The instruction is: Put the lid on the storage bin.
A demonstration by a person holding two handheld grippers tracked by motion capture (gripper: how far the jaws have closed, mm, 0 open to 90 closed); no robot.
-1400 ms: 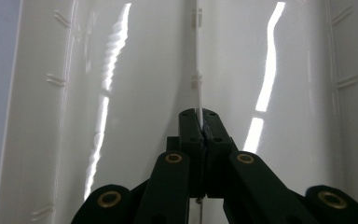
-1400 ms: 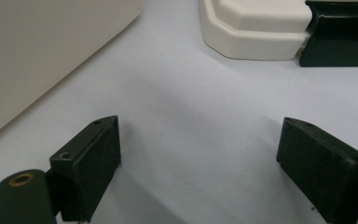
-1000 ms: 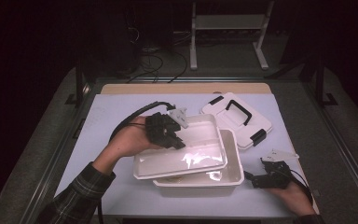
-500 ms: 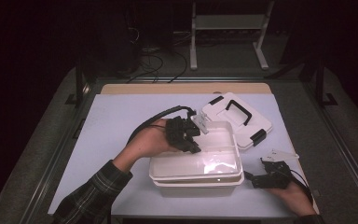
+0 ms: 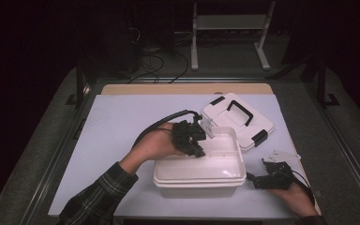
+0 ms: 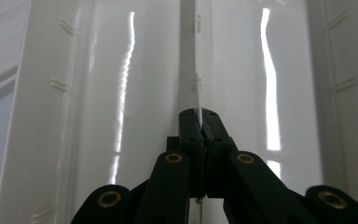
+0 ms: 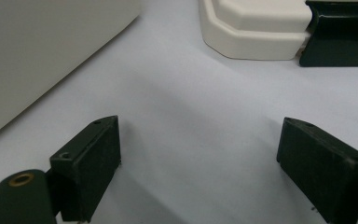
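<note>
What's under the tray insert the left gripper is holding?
The tray insert sits on the white box, rims matching. The left gripper pinches its divider. The box interior is covered.

No text, label or number can be read.

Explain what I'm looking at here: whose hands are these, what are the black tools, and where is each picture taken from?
A person sits at a table holding a hand-operated two-jaw gripper in each hand; there is no robot arm. The high view looks down from above the person. The other two pictures come from cameras riding on each gripper, looking along its black jaws.

The left gripper is shut on the thin upright divider of a white tray insert, which sits in the top of a white box. The right gripper rests open on the table beside the box, holding nothing. Behind the box lies its lid, white with a black handle and latches.
</note>
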